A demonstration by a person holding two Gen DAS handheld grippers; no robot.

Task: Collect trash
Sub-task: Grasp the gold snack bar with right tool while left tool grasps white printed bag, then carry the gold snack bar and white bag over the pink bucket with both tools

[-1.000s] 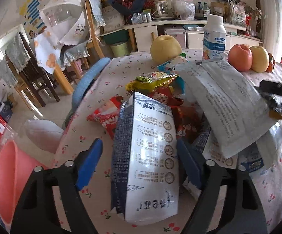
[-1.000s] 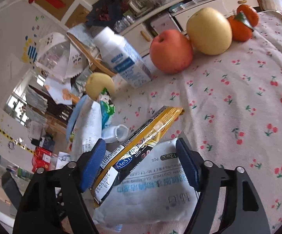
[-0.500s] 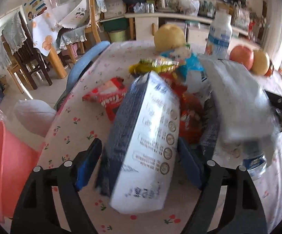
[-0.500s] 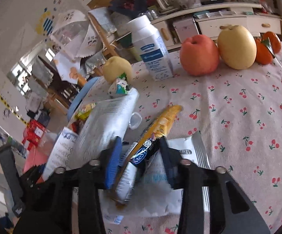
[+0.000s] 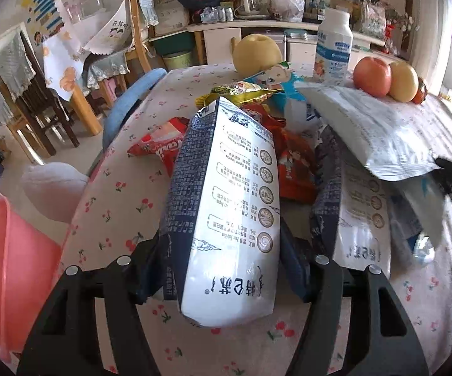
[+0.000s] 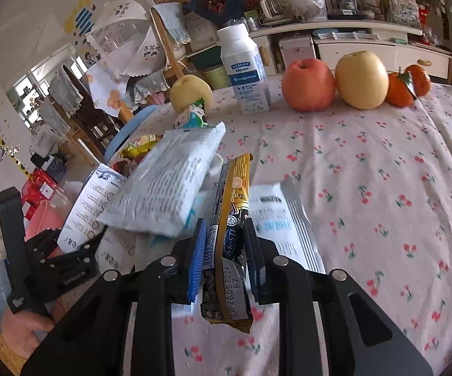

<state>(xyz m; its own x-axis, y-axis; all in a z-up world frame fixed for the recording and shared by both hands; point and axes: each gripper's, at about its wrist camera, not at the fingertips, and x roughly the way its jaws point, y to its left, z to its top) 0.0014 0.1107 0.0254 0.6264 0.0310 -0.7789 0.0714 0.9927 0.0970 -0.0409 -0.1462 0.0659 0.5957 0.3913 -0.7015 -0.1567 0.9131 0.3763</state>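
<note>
L gripper (image 5: 219, 260): jaws closing on the milk carton (image 5: 226, 206), one pad each side of its near end; pads look to touch its sides.
Carton pos: centre of L wrist view, long axis running near-to-far, near end between jaws, far end tipped up over the wrapper pile.
Carton look: white front w/ round icons + printed text, dark navy side panel, dented/squashed.
R gripper (image 6: 224, 250): jaws closing, nearly together, pinching the gold wrapper (image 6: 230, 232) edge-on.
Wrapper pos: sticks out both ways from jaws, torn near end hangs below pads, far end points up/away over counter.
Wrapper look: gold/black foil, flat, empty, date print on near end.
Other trash: white pouch (image 6: 166, 185) just left of R jaws, slightly blurred; flat white packet (image 6: 285, 219) under/right of them; red snack bag (image 5: 160, 144) left of carton.
Counter (image 6: 382, 172): cherry-print cloth; far edge has bottle (image 6: 244, 69), red apple (image 6: 307, 84), yellow pear (image 6: 362, 80).
Pink bin (image 5: 10, 282): left, below counter edge.
</note>
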